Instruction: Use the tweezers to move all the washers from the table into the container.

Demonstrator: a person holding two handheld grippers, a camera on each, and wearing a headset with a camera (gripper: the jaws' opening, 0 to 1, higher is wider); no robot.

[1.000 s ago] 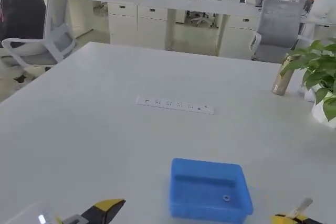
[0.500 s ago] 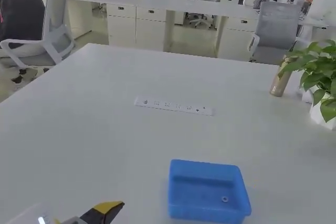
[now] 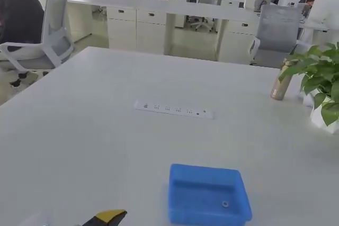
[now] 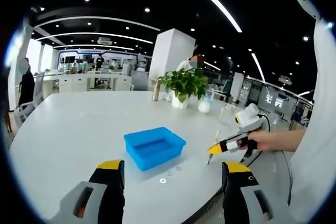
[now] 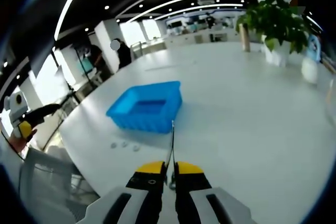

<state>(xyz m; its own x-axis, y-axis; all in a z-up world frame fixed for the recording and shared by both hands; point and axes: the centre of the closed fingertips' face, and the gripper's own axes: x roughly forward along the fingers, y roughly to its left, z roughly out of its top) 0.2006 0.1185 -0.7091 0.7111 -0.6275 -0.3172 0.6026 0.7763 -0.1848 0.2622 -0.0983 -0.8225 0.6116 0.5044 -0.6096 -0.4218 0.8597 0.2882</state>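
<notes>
Washers (image 4: 163,181), three of them, lie on the white table (image 4: 68,129) just beside the near wall of the blue container (image 4: 154,146). Another washer (image 3: 225,204) sits inside the container, near one corner. The right gripper (image 5: 169,169) has its jaws clamped together on the tweezers (image 5: 171,140), which point toward the container. The left gripper (image 4: 173,167) hangs over the table edge with its jaws wide apart, gripping nothing.
</notes>
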